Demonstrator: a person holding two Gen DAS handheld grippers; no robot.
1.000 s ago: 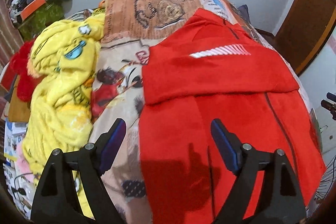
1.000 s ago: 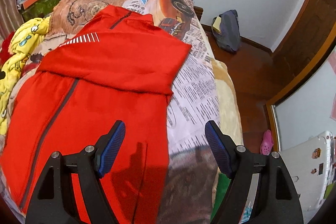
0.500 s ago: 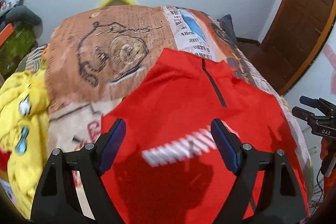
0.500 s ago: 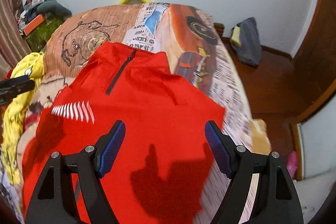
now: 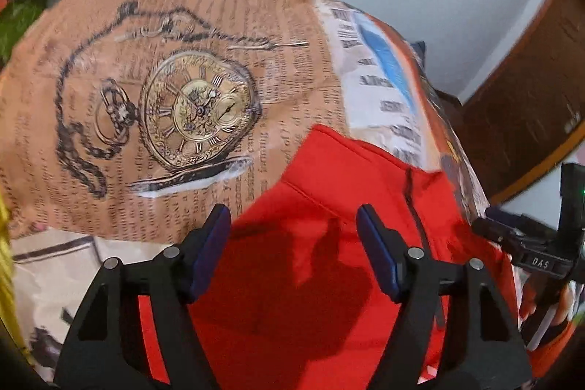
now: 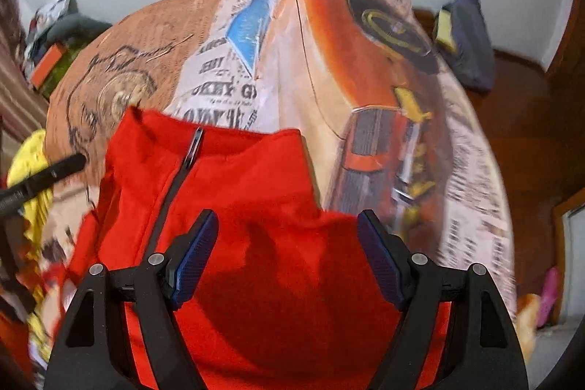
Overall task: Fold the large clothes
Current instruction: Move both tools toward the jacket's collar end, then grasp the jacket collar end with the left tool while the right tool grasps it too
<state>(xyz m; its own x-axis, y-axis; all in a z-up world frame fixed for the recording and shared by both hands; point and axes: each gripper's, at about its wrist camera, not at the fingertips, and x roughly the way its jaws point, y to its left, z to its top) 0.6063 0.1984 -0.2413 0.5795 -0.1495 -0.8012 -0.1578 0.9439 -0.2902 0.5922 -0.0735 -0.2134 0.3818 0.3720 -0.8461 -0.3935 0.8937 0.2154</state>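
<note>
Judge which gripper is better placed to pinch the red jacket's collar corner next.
Left, marginally: the left gripper, jaws closing and empty, hovers just below the red jacket collar's left corner. The right gripper sits further below its corner.

Bright red zip-neck top (image 6: 256, 207) lies flat on the bed, collar toward the top of the frame, dark zipper closed, filling the lower middle of both views.

the red jacket (image 6: 263, 207) looks like soft, matt fleecy cloth with a dark zip, lying on a smooth printed cloth bedspread (image 5: 175, 97), while both grippers' arms look like matt black plastic with textured blue pads (image 6: 193, 258) and small shiny metal pins.
</note>
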